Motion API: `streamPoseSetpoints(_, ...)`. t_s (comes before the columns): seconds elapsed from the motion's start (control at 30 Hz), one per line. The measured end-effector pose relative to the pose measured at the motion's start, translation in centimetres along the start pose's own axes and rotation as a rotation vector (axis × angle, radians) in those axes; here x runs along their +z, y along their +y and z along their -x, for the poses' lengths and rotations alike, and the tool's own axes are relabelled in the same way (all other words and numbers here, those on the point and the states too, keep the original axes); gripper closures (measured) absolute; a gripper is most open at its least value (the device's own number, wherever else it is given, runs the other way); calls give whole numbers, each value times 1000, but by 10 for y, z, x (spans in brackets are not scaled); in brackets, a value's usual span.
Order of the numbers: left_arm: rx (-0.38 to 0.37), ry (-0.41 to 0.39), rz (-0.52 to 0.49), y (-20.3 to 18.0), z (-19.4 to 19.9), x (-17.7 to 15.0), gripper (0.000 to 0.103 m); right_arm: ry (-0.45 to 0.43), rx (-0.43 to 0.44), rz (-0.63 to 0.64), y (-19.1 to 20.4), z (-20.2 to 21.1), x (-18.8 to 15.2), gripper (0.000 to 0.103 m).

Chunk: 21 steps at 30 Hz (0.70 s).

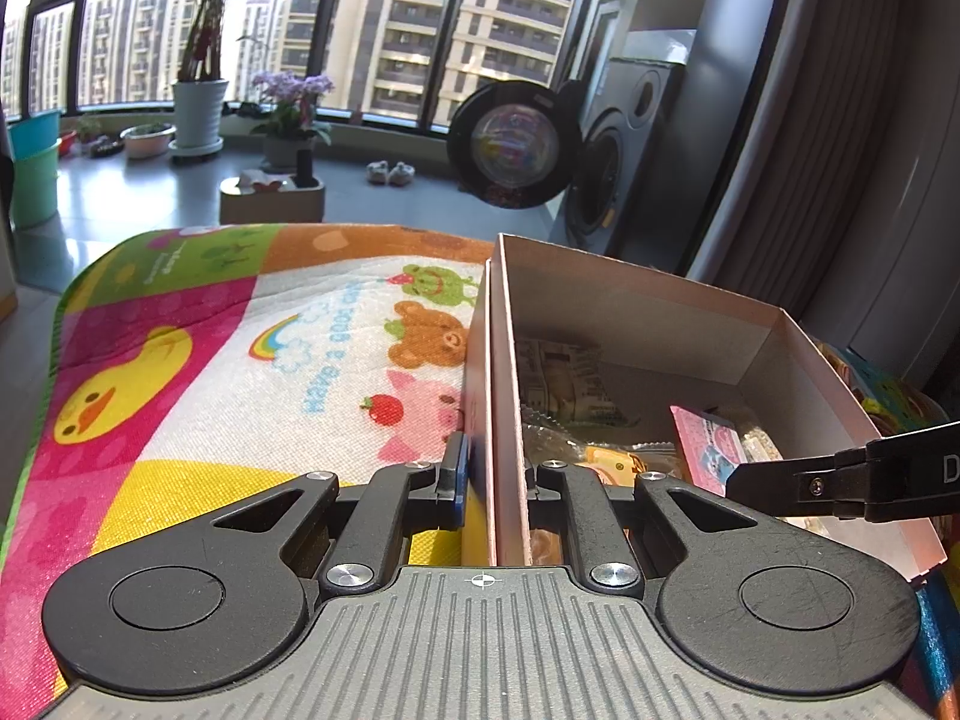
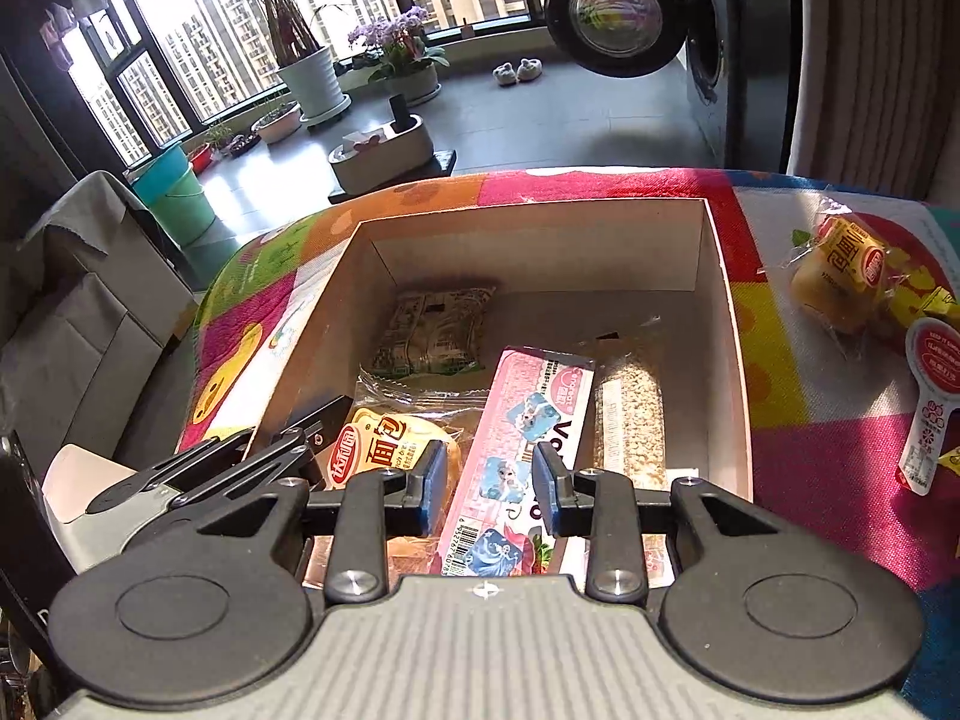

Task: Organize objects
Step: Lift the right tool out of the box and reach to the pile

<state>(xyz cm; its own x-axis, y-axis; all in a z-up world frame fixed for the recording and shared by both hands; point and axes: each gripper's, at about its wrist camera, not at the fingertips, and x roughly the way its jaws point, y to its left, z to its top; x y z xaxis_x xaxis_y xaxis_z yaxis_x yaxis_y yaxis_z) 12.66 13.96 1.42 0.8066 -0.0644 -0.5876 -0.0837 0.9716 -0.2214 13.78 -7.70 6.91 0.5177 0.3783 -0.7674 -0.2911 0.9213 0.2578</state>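
Note:
A cardboard box stands on the colourful play mat. My left gripper straddles the box's left wall, one finger outside and one inside, shut on it; it also shows in the right wrist view. In the box lie a green patterned packet, a bread packet, a pink carton and a grain bar. My right gripper hovers open just above the pink carton; its tip reaches over the box's right wall.
Right of the box on the mat lie a yellow bread packet and a red-and-white spoon-shaped packet. The mat's far edge drops to the floor. Beyond are a washing machine with its door open, potted plants and a grey chair.

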Motion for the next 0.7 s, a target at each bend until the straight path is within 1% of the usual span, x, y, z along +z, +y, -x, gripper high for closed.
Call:
streamPoseSetpoints(0.07, 0, 0, 0, 0, 0, 0, 89, -48, -6, -9, -8, 16, 3, 71)
streamPoseSetpoints(0.1, 0, 0, 0, 0, 0, 0, 89, -83, -24, -15, -14, 27, 5, 70)
streamPoseSetpoints(0.13, 0, 0, 0, 0, 0, 0, 89, -108, -43, -20, -20, 35, 6, 66)
streamPoseSetpoints(0.17, 0, 0, 0, 0, 0, 0, 89, -135, -71, -30, -29, 44, 9, 57)
streamPoseSetpoints(0.2, 0, 0, 0, 0, 0, 0, 89, -162, -110, -53, -44, 54, 12, 52)
streamPoseSetpoints(0.23, 0, 0, 0, 0, 0, 0, 89, -184, -150, -72, -57, 62, 14, 41)
streamPoseSetpoints(0.27, 0, 0, 0, 0, 0, 0, 89, -206, -199, -85, -69, 69, 14, 34)
streamPoseSetpoints(0.3, 0, 0, -1, 0, 0, 0, 89, -224, -252, -93, -80, 74, 13, 31)
streamPoseSetpoints(0.33, 1, -1, -1, 0, 0, 0, 89, -239, -319, -104, -96, 80, 11, 26)
streamPoseSetpoints(0.4, 1, -1, -1, 0, 0, 0, 89, -227, -385, -155, -126, 81, 6, 22)
streamPoseSetpoints(0.53, 2, -1, -2, 0, 0, 0, 89, -177, -426, -275, -179, 73, -13, 22)
streamPoseSetpoints(0.63, 1, -1, -1, 0, 0, 0, 89, -165, -385, -350, -204, 65, -23, 16)
streamPoseSetpoints(0.7, 1, -1, -1, 0, 0, 0, 89, -159, -371, -392, -215, 59, -26, 16)
